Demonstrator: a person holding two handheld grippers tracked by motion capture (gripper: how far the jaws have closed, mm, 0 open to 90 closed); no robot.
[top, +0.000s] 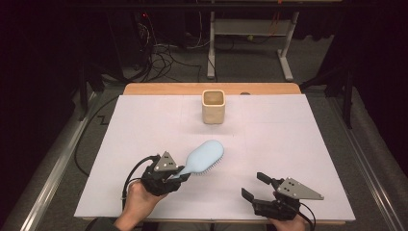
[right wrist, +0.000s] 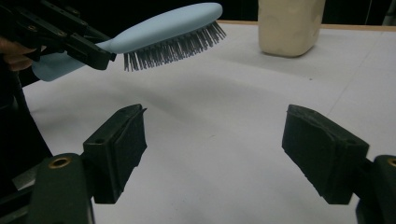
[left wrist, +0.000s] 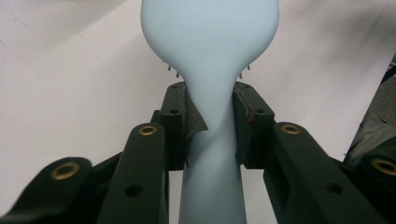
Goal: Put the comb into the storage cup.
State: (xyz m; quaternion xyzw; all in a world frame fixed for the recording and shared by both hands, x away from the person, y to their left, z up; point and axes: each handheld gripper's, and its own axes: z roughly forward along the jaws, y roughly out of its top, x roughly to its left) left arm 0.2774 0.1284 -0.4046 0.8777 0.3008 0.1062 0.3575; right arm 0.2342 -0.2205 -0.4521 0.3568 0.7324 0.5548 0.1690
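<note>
A light blue hairbrush (top: 204, 157) hangs above the white table, bristles down, its head pointing toward the far right. My left gripper (top: 177, 172) is shut on its handle (left wrist: 211, 140), one pad on each side of the narrow neck. In the right gripper view the hairbrush (right wrist: 168, 28) shows at the upper left, bristles hanging free, with the left gripper (right wrist: 100, 55) clamped on it. My right gripper (top: 255, 186) stands open near the table's front right, nothing between its pads (right wrist: 322, 151). A cream square cup (top: 213, 106) stands upright at the far middle.
The white table sheet (top: 288, 139) lies on a wooden board whose far edge (top: 159, 88) shows behind the cup. Beyond it are table legs (top: 210, 48) and cables on a grey floor. Metal rails (top: 53, 168) run along both sides.
</note>
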